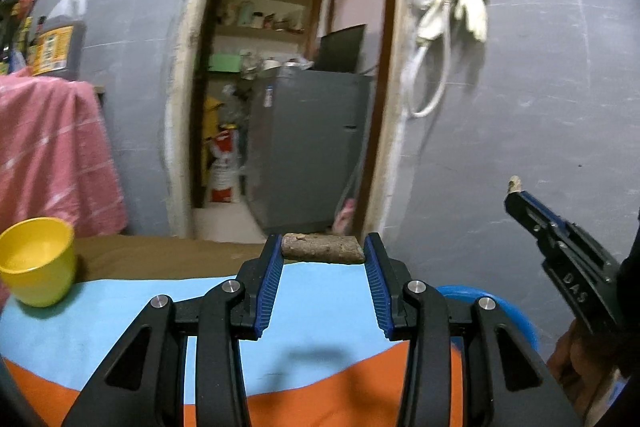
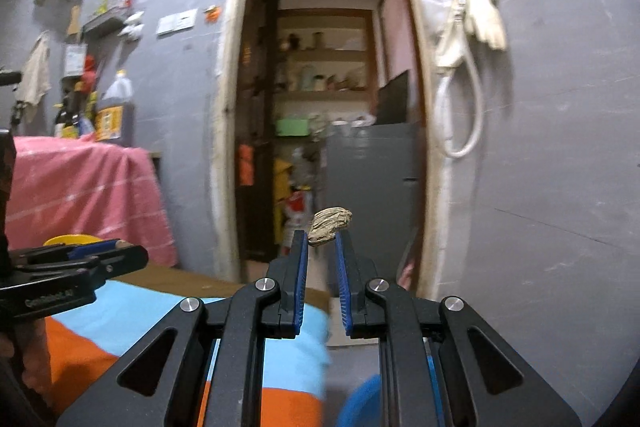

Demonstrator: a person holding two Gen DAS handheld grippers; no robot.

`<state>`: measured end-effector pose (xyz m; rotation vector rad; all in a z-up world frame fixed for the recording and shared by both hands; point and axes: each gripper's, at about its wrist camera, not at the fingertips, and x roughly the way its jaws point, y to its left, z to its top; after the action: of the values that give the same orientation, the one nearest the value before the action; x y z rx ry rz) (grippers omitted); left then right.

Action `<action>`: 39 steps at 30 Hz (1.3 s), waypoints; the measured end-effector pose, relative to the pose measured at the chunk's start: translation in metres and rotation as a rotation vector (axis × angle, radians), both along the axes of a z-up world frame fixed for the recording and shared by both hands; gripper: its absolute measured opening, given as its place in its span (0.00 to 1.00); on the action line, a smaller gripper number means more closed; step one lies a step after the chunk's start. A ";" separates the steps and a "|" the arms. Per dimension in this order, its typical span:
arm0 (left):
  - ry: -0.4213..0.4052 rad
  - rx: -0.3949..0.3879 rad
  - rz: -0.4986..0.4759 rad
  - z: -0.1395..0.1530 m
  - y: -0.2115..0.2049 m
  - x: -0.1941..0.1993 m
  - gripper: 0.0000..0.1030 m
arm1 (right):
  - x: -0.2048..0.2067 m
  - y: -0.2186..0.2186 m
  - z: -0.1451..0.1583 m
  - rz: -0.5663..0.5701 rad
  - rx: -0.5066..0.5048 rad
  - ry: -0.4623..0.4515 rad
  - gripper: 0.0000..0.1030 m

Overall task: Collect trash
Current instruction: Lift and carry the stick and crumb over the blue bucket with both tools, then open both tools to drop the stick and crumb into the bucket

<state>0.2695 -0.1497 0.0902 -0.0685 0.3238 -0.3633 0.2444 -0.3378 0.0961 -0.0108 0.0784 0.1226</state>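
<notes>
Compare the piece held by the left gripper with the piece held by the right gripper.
The brown stick is a straight cylinder with a rough bark-like surface; the crumpled wad is a wrinkled, irregular lump. The stick spans wide-set jaws of the left gripper; the wad sits at the tips of the nearly closed right gripper. Both are brownish and held off the table.

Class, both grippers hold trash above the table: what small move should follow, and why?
Probably carry both toward the blue round bin at the table's right edge: the left gripper clamps a brown stick piece, and the right gripper pinches a crumpled brown scrap.

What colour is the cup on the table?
Yellow; the cup shows best in the left wrist view.
</notes>
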 end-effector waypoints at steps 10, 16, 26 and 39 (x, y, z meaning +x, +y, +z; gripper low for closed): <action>0.085 0.036 -0.161 -0.004 -0.077 0.016 0.35 | 0.004 -0.076 -0.015 -0.136 0.123 0.134 0.12; 0.143 0.089 -0.221 -0.018 -0.110 0.024 0.35 | 0.005 -0.110 -0.029 -0.188 0.170 0.229 0.12; 0.295 0.066 -0.286 -0.043 -0.138 0.041 0.35 | 0.012 -0.144 -0.049 -0.207 0.283 0.349 0.13; 0.338 0.035 -0.272 -0.046 -0.139 0.041 0.51 | 0.013 -0.151 -0.053 -0.239 0.318 0.391 0.28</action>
<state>0.3103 -0.2883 0.0445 -0.0514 0.6771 -0.6179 0.2575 -0.4891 0.0434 0.3404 0.4486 -0.1045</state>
